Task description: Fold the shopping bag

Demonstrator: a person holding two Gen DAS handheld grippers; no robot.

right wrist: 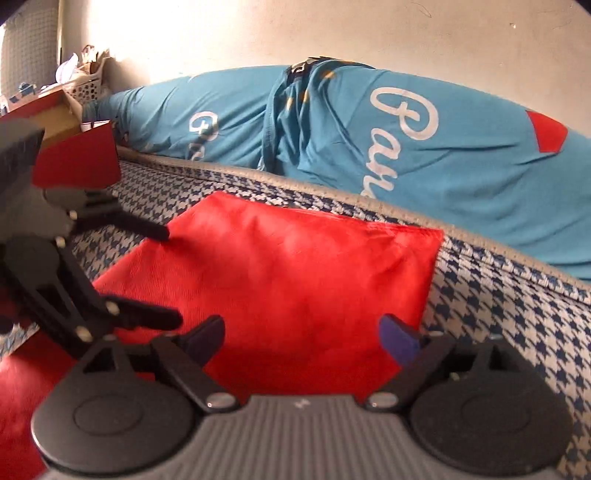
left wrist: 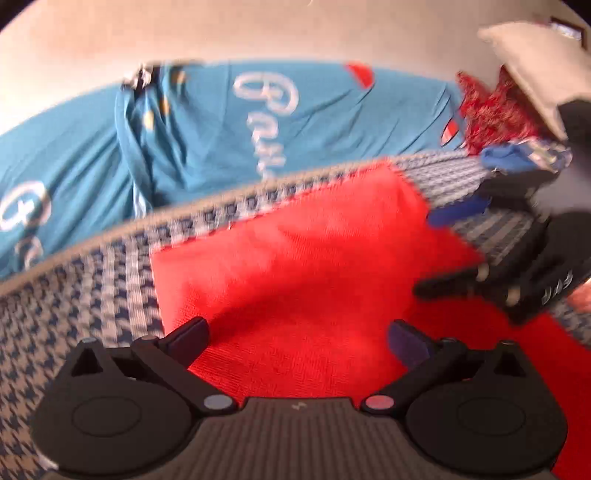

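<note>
shopping bag [right wrist: 280, 273] centre frame, flat on mattress [right wrist: 498, 306] | left gripper [right wrist: 168, 275] at left edge over bag's left side | right gripper [right wrist: 301, 338] at bottom centre, above bag's near part | printed sheet [right wrist: 424, 147] behind mattress, across upper frame | basket [right wrist: 86, 86] upper left | wall [right wrist: 295, 33] top

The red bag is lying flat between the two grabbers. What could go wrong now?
Both grippers, left and right, are open with the red bag lying loose under them, so the fold could spring back. The two grippers are very close together and might bump. The bag's far corner sits near the edge of the checked mattress, so a push could slide it off.
</note>
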